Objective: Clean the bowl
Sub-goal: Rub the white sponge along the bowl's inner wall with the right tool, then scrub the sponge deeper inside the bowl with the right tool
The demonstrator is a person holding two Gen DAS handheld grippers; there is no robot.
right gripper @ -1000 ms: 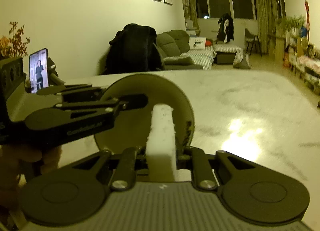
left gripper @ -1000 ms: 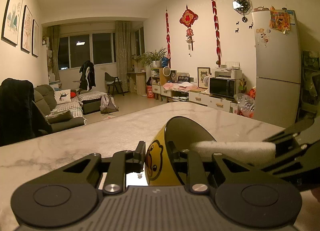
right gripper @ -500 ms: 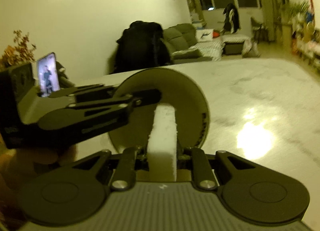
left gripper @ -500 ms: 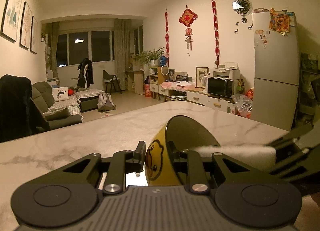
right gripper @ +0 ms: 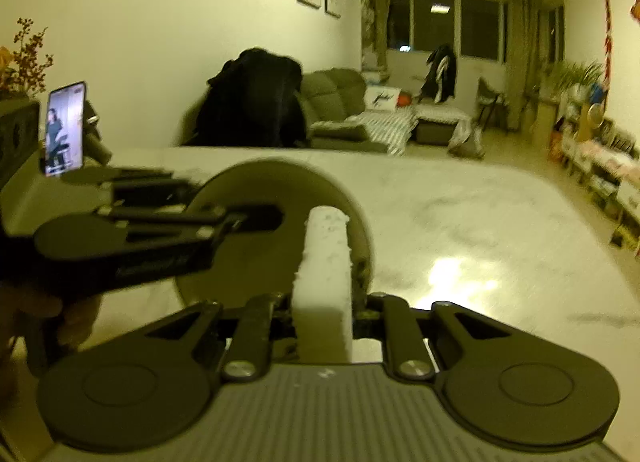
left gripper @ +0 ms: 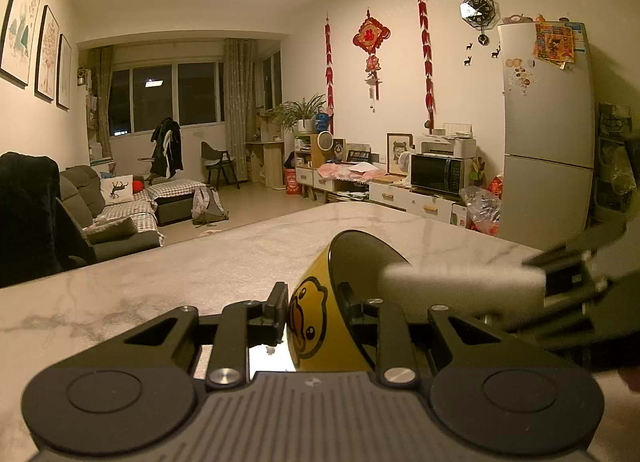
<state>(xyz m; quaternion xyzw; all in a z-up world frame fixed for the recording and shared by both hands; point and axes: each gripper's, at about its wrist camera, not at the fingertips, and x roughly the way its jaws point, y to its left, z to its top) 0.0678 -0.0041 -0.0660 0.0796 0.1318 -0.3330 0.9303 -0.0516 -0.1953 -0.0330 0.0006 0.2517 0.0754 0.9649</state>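
Observation:
A yellow bowl (left gripper: 308, 318) with a duck picture is tipped on its side above the marble table (left gripper: 180, 274). My left gripper (left gripper: 312, 300) is shut on its wall, one finger outside and one inside. My right gripper (right gripper: 322, 310) is shut on a white sponge (right gripper: 324, 258). The sponge's far end reaches into the bowl's dark inside (right gripper: 280, 190). In the left wrist view the sponge (left gripper: 460, 278) comes in from the right, with the right gripper (left gripper: 560, 278) blurred behind it. In the right wrist view the left gripper (right gripper: 224, 206) enters from the left.
A person's hand (right gripper: 40, 310) holds the left gripper's handle. A phone (right gripper: 64, 130) stands lit at the table's left edge beside a flower arrangement (right gripper: 24, 58). The table top (right gripper: 480, 222) stretches away to the right. A sofa, cabinets and a fridge stand beyond.
The right gripper has rolled slightly and the sponge has shifted a little inside the bowl. The left gripper keeps the bowl in about the same place.

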